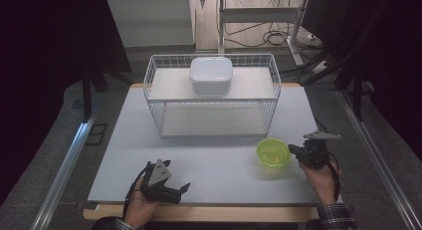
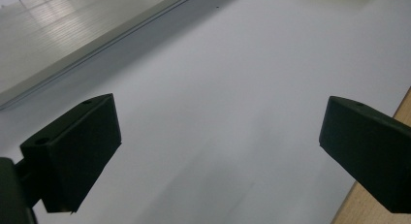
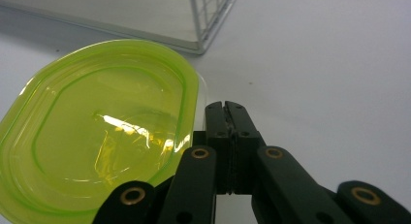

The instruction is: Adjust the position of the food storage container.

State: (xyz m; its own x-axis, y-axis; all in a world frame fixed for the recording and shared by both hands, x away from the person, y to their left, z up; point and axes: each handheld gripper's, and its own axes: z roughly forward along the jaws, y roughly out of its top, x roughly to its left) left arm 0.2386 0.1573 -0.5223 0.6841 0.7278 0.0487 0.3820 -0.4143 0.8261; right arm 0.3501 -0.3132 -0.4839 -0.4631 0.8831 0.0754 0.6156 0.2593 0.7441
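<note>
Nearest the lens in the right gripper view, the right tongs (image 3: pixel 226 107) have their jaws pressed together with nothing between them, tips just beside the rim of the green container (image 3: pixel 97 132). That translucent lime tub, seemingly lidded, sits on the worktop (image 1: pixel 209 160) at its right front, just in front of the right corner of the wire basket (image 1: pixel 211 95). The step in hand looks like an approach for a grasp. To do it well, the jaws would need to part first, then close over the near rim with one jaw above and one below, squarely rather than at a slant, since thin plastic may flex or slide on the smooth top. Further out, a white lidded box (image 1: pixel 211 74) rests on the basket's upper shelf. The left tongs (image 1: pixel 185 187) lie low over bare worktop near the front edge, jaws spread wide and holding nothing, well apart from the tub.
</note>
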